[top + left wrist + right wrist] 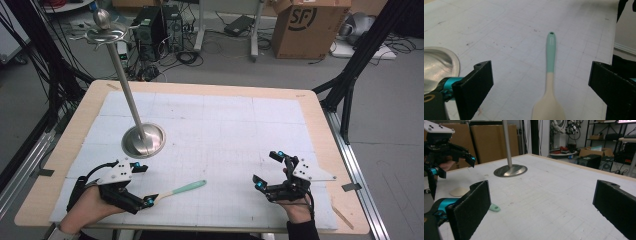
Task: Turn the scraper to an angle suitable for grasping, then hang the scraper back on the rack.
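Straddling spatula (550, 82), left gripper (143, 186) jaws wide, seemingly untouching; right gripper (267, 170) jaws wide.

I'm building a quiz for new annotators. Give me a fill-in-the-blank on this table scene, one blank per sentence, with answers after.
1. The spatula has a cream blade and a ____ handle.
2. The left gripper has its jaws ____ on either side of the spatula's blade.
3. The metal stand rests on a round ____ on the white mat.
4. The right gripper, jaws apart, holds ____.

Missing words: teal; open; base; nothing
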Demonstrator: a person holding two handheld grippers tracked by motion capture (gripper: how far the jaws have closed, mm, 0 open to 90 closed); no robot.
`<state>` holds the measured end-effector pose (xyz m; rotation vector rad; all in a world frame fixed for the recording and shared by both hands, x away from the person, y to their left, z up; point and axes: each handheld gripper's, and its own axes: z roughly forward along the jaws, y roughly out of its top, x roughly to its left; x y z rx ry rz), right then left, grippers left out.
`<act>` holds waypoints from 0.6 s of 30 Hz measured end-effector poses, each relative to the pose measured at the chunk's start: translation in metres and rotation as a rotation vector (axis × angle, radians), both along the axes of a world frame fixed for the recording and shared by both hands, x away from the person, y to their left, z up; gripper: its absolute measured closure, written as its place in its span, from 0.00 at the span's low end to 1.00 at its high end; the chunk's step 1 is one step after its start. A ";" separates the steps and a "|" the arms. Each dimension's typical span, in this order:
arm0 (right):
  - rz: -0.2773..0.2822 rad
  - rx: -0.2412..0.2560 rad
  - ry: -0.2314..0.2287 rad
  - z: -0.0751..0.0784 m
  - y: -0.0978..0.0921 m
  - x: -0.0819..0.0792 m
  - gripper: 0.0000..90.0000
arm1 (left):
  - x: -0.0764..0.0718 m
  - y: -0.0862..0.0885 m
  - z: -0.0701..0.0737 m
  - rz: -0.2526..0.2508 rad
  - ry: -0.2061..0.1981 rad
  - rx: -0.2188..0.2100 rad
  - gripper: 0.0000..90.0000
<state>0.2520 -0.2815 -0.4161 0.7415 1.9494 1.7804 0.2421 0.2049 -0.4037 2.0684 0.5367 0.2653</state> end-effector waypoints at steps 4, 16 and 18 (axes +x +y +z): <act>-0.002 0.000 0.005 0.000 0.000 -0.001 0.00 | 0.001 -0.001 0.003 -0.007 0.025 0.050 0.07; -0.009 0.008 0.003 0.000 -0.004 -0.003 0.00 | 0.014 -0.026 0.003 -0.063 0.090 0.201 0.17; -0.009 0.008 0.000 0.000 -0.004 -0.003 0.00 | 0.016 -0.030 0.003 -0.069 0.094 0.237 0.19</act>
